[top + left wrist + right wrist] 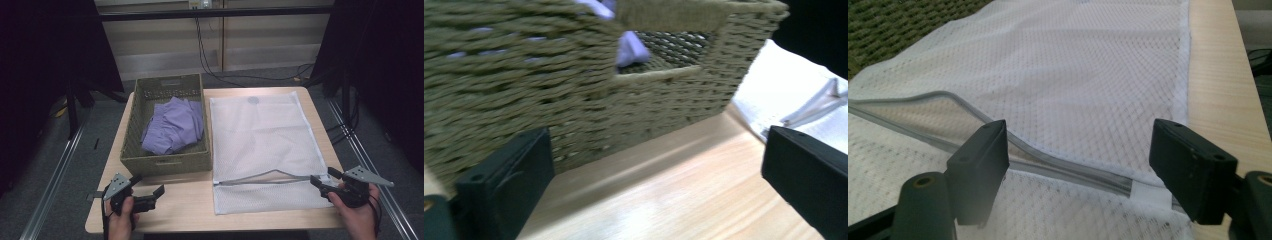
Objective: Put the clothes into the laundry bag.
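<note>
The right gripper [1080,165] stood with its jaws wide apart over a white mesh bag [1073,65] on the table [1218,85]. The bag's grey zipper [1068,167] gaped between them. A basket [893,25] lay beyond.

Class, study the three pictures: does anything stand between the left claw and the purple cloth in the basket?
Yes. The near wall of the woven basket stands between the open left claw and the purple cloth. From above, nothing visible covers the cloth, as the basket is open-topped.
</note>
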### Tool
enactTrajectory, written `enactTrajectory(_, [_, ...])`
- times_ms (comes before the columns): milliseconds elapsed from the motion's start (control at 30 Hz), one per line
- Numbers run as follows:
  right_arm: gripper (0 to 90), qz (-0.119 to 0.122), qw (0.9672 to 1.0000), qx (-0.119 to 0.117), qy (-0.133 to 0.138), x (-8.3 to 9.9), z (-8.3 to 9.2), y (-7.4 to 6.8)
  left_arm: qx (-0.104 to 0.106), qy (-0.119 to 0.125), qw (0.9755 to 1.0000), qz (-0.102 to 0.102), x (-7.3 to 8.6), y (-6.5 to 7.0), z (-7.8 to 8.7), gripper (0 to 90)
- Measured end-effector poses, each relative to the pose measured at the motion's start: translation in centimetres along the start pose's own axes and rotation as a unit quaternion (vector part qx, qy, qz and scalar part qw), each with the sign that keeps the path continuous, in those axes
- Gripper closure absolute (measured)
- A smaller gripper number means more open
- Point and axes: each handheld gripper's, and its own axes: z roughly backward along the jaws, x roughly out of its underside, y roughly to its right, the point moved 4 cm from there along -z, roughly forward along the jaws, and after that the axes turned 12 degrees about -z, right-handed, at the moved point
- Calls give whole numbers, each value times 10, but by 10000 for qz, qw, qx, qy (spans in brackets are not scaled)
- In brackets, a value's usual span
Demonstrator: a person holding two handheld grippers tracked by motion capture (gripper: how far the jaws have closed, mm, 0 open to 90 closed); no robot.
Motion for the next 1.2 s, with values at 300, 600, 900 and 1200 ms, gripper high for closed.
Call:
enactTrajectory(300, [295,281,9992,-294,42,-6,-12,-21,116,-91,9999,-46,-8,32,-16,414])
enactTrajectory(600, [334,568,9956,-726,-141,-9,-34,-55,717,-513,9958,-253,-8,67,-45,900])
enactTrajectory(900, [334,762,9928,-745,-545,0,-61,-68,1454,-798,9847,-526,-13,127,-87,900])
enactTrajectory(1200, [336,533,9925,-812,-741,9,-70,-73,1661,-896,9794,-718,-28,164,-122,900])
